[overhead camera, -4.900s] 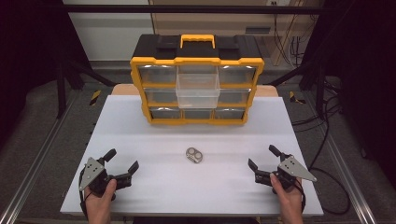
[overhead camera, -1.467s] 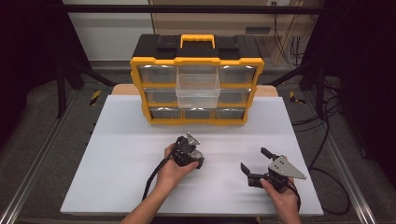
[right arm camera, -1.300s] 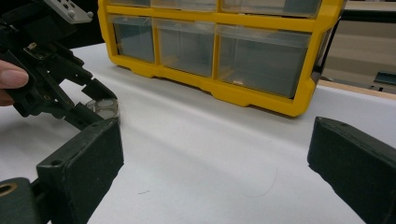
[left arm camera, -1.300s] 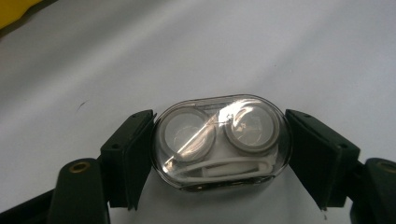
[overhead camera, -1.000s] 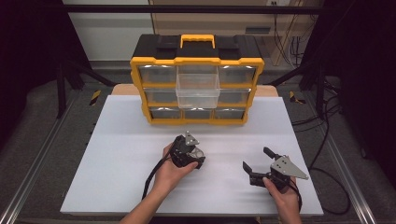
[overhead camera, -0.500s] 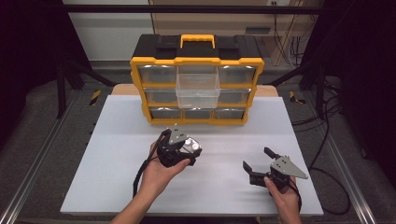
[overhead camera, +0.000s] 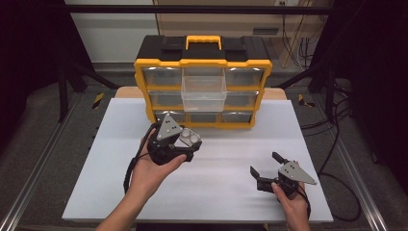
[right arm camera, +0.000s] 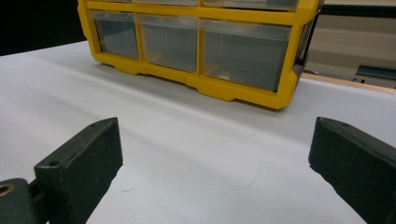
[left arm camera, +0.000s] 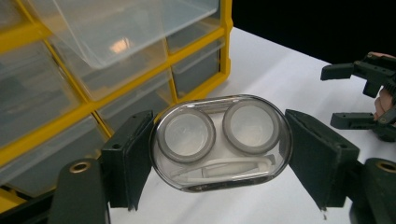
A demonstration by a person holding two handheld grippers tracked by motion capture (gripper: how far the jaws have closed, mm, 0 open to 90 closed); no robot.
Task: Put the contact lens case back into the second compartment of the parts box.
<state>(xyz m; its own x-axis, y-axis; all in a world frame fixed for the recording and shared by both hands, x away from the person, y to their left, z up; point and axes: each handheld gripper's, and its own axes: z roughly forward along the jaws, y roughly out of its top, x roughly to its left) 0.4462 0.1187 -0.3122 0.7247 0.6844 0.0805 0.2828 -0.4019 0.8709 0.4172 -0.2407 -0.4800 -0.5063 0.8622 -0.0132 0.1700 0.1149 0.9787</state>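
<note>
Left tongs [left arm camera: 219, 154] are clamped on the ends of a clear contact lens case [left arm camera: 220, 142], held up off the surface near the organizer [overhead camera: 204, 79] at the back edge. That smooth rounded plastic could squirt out if the grip slackens, or clip the open drawer [overhead camera: 203, 92]. Right tongs [overhead camera: 263, 166] sit spread wide and empty near the front right corner.

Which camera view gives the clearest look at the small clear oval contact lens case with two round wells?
The left gripper view: the clear oval contact lens case sits close up between the left gripper jaws, both wells and a white tool inside visible. The high view shows it small, raised before the yellow drawer organiser.
</note>
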